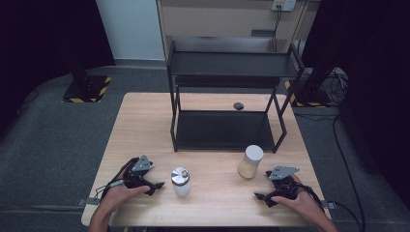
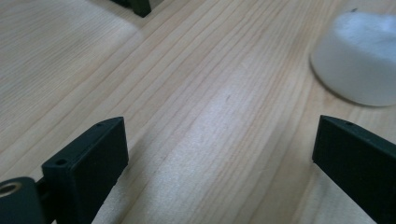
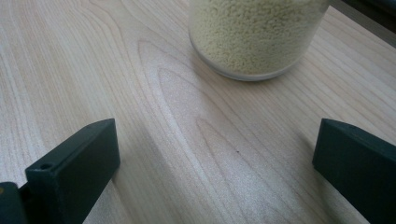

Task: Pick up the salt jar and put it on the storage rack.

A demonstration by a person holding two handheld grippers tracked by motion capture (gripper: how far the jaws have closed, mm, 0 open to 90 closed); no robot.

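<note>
Both grippers, left gripper [image 1: 155,185] and right gripper [image 1: 259,196], sit spread and empty in front of the rack [image 1: 227,130], 2 jars waiting there, white jar [image 1: 181,181] and grain jar [image 1: 250,162]; next, likely a reach.

This looks like a lab or recording studio: a lone wooden table [image 1: 145,125] stands on grey carpet [image 1: 53,145], black curtains [image 1: 43,29] close both sides of the frame, stand bases with yellow-black hazard tape [image 1: 87,89] sit upper left, and cables [image 1: 338,87] trail at right.
</note>
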